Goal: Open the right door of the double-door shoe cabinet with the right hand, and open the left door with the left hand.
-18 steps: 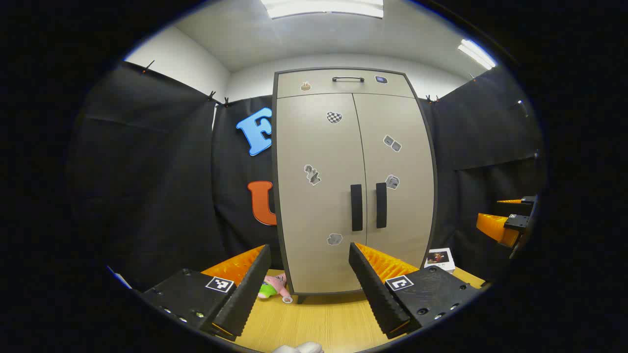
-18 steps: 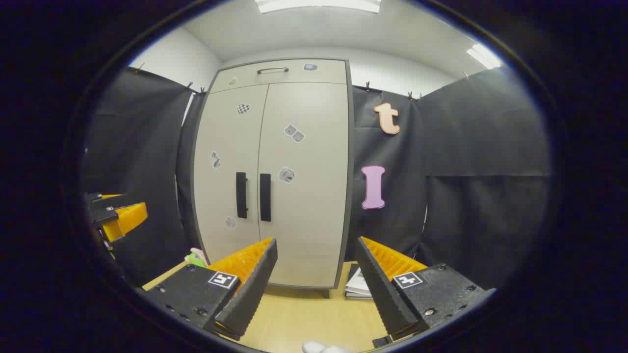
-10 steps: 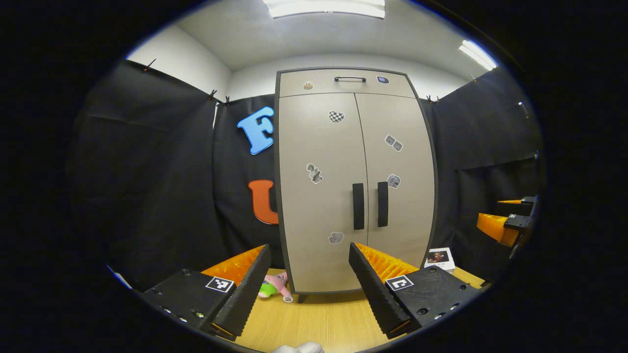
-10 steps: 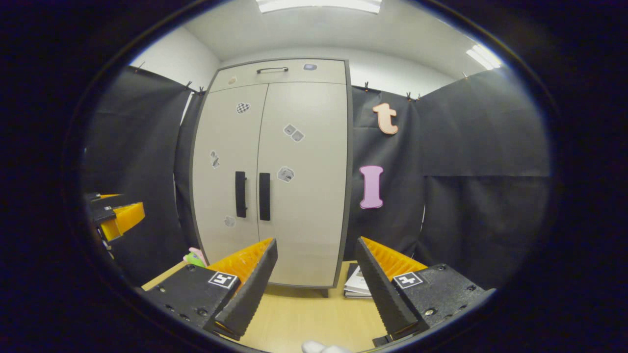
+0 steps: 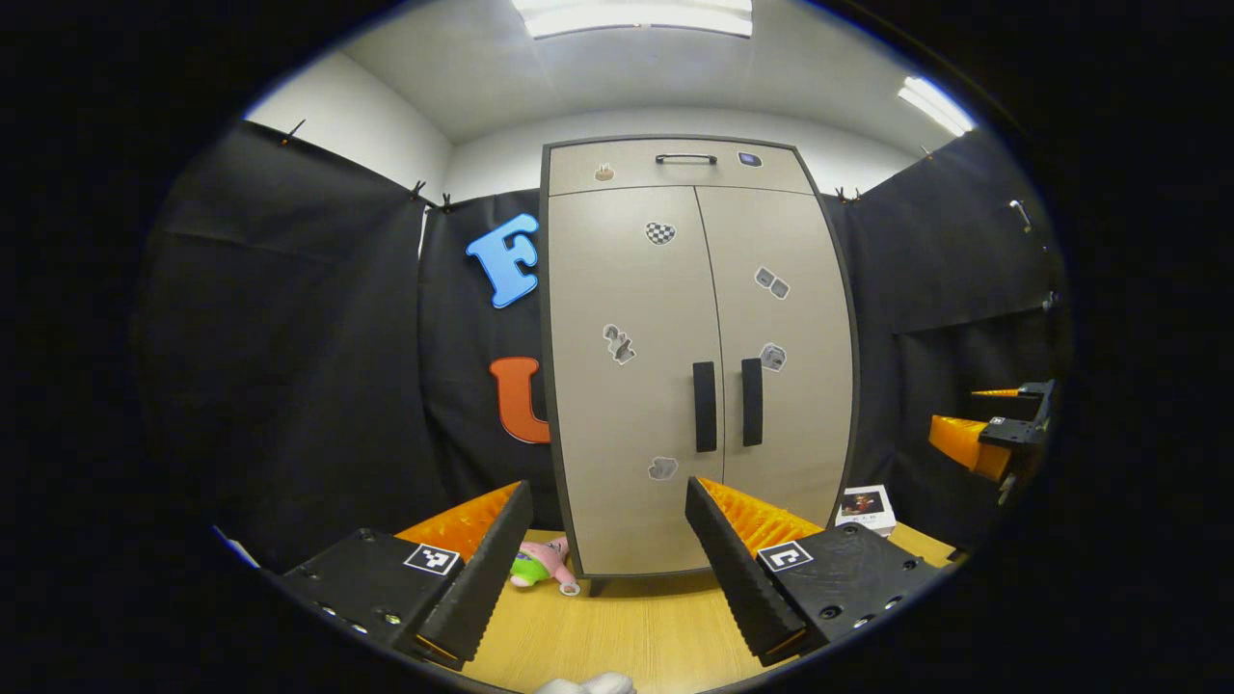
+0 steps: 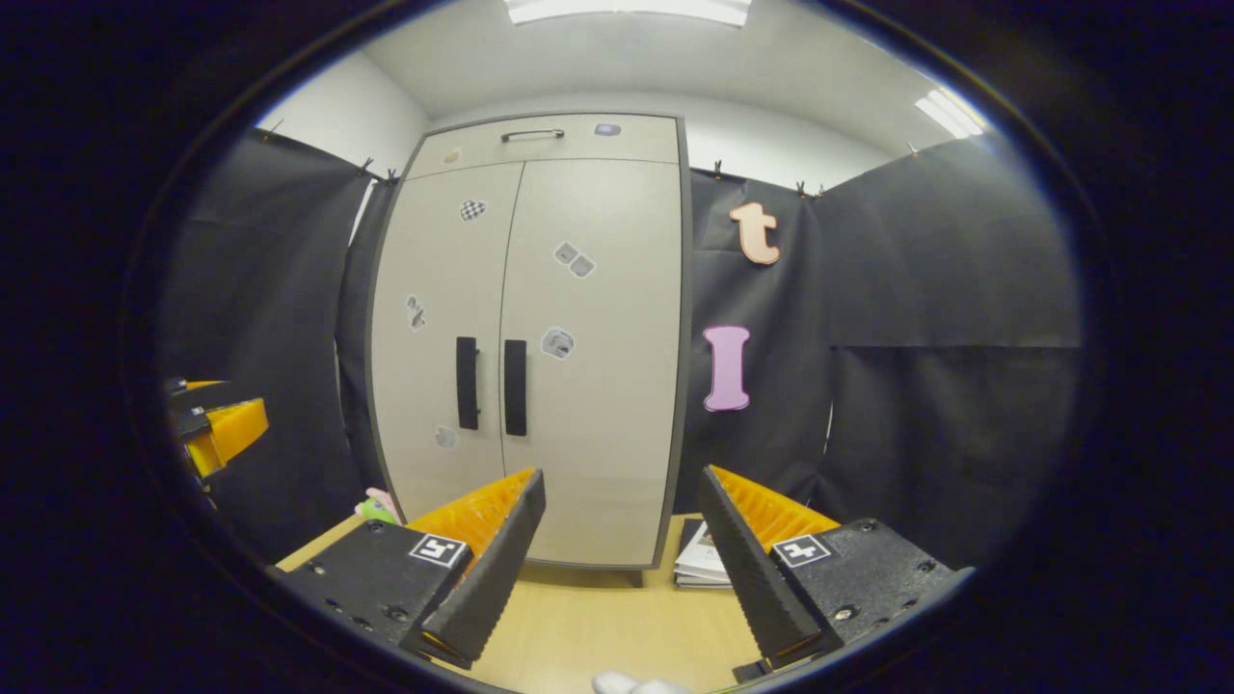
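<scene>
In the left gripper view, the shoe cabinet (image 5: pixel 699 357) stood on the wooden table (image 5: pixel 636 631) with left door (image 5: pixel 631 386) and right door (image 5: pixel 781 366) both closed, contents hidden. A plush toy (image 5: pixel 540 564) lay by its left foot, a small box (image 5: pixel 865 508) to its right. The left gripper (image 5: pixel 607 501) was spread wide, holding nothing.

In the right gripper view, booklets (image 6: pixel 702 564) lay beside the cabinet; the right gripper (image 6: pixel 622 482) gaped empty, well short of the door handles (image 6: pixel 491 385)
</scene>
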`<action>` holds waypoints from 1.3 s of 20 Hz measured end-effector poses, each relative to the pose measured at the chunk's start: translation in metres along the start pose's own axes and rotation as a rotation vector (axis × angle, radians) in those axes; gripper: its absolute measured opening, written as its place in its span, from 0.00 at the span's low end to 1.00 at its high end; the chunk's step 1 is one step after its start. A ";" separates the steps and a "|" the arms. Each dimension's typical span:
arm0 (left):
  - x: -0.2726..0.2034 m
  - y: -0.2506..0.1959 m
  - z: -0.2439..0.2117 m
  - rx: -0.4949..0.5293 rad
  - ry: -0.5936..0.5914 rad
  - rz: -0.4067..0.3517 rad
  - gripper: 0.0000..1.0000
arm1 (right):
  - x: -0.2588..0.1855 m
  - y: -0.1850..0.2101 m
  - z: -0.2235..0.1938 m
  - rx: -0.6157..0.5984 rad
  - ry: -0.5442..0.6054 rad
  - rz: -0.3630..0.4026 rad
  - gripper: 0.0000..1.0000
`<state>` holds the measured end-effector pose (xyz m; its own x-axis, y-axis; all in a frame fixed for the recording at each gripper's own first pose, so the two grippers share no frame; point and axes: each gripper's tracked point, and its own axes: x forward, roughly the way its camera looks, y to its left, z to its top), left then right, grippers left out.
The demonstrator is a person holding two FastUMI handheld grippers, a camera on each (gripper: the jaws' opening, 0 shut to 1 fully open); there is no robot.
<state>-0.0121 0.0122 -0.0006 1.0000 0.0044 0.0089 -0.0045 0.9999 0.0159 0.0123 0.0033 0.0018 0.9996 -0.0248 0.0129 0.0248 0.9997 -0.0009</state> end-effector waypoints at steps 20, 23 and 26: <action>-0.046 0.077 -0.022 0.038 0.070 0.289 0.96 | 0.227 0.142 0.010 0.023 0.059 0.115 0.84; -0.051 0.084 -0.021 0.047 0.077 0.333 0.96 | 0.250 0.145 0.008 0.035 0.083 0.109 0.79; -0.053 0.086 -0.024 0.044 0.087 0.360 0.96 | 0.261 0.145 0.006 0.045 0.101 0.091 0.65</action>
<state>-0.0656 0.0982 -0.0234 0.9313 0.3589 -0.0630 -0.3546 0.9324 0.0698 0.2768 0.1421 0.0111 0.9940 0.0680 -0.0856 -0.0641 0.9968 0.0470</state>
